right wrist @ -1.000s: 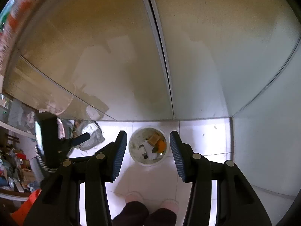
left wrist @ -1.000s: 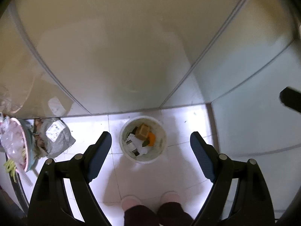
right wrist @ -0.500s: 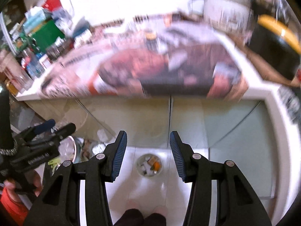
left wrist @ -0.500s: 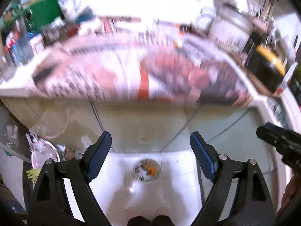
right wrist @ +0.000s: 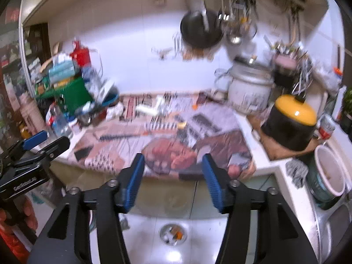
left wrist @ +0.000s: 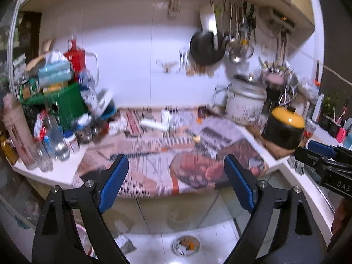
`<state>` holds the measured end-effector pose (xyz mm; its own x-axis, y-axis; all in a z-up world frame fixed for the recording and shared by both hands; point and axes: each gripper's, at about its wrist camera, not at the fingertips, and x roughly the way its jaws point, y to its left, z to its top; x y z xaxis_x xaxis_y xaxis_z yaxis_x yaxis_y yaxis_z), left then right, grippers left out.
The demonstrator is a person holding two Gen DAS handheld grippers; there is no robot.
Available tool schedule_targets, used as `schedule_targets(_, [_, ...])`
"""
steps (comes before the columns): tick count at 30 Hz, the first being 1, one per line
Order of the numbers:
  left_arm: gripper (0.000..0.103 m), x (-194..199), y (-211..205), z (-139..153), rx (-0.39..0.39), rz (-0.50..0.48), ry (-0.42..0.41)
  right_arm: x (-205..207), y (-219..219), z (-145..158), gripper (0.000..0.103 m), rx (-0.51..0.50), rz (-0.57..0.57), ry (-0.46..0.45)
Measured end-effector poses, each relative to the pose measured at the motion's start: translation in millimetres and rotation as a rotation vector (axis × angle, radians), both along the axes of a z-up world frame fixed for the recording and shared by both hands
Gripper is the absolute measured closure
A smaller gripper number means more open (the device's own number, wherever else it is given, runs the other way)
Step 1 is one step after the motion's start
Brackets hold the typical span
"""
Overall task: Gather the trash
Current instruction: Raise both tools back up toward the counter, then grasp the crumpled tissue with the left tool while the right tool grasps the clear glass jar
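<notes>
Both grippers are raised in front of a kitchen counter covered with newspaper (left wrist: 167, 154). My left gripper (left wrist: 176, 171) is open and empty. My right gripper (right wrist: 173, 171) is open and empty. A white trash bin (left wrist: 186, 245) with scraps inside stands on the floor below; it also shows in the right wrist view (right wrist: 173, 234). Small bits lie on the newspaper: a white tube-like piece (left wrist: 154, 125), a crumpled white piece (left wrist: 117, 125), a small yellow bit (left wrist: 196, 138). The image is blurred.
Bottles and jars (left wrist: 55, 138) and a green box (left wrist: 66, 105) crowd the counter's left. A rice cooker (left wrist: 245, 102) and a black pot with yellow lid (left wrist: 285, 129) stand at the right. A pan (left wrist: 206, 46) hangs on the wall. A bucket (right wrist: 327, 173) sits at the far right.
Both grippers have swung up from the floor and the bin to face the counter top. The bin has dropped to the bottom of both views. The jaws have stayed open.
</notes>
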<state>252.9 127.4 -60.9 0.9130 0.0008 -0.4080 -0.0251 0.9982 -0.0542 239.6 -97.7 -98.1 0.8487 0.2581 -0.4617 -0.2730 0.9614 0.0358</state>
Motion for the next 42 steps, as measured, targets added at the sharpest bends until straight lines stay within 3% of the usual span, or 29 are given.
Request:
schedule_targets(10, [0.013, 25, 10, 25, -0.035, -0.001, -0.055, 17, 5, 31, 0.022, 0.010, -0.030, -0.152])
schedule_targets(16, [0.013, 72, 21, 24, -0.077, 0.091, -0.056, 60, 2, 30, 0.020, -0.022, 0.008, -0.172])
schedule_targets(21, [0.013, 120, 24, 25, -0.095, 0.182, -0.028, 113, -4, 28, 0.020, -0.024, 0.092, -0.128])
schedule_targets(26, [0.006, 161, 26, 20, -0.074, 0.315, 0.007, 163, -7, 27, 0.020, -0.028, 0.175, -0.070])
schedule_targets(31, [0.003, 190, 46, 9, -0.109, 0.410, 0.041, 210, -2, 16, 0.020, -0.039, 0.222, 0.006])
schedule_targets(42, [0.003, 272, 123, -44, -0.117, 0.463, 0.194, 286, 39, -19, 0.020, -0.024, 0.232, 0.175])
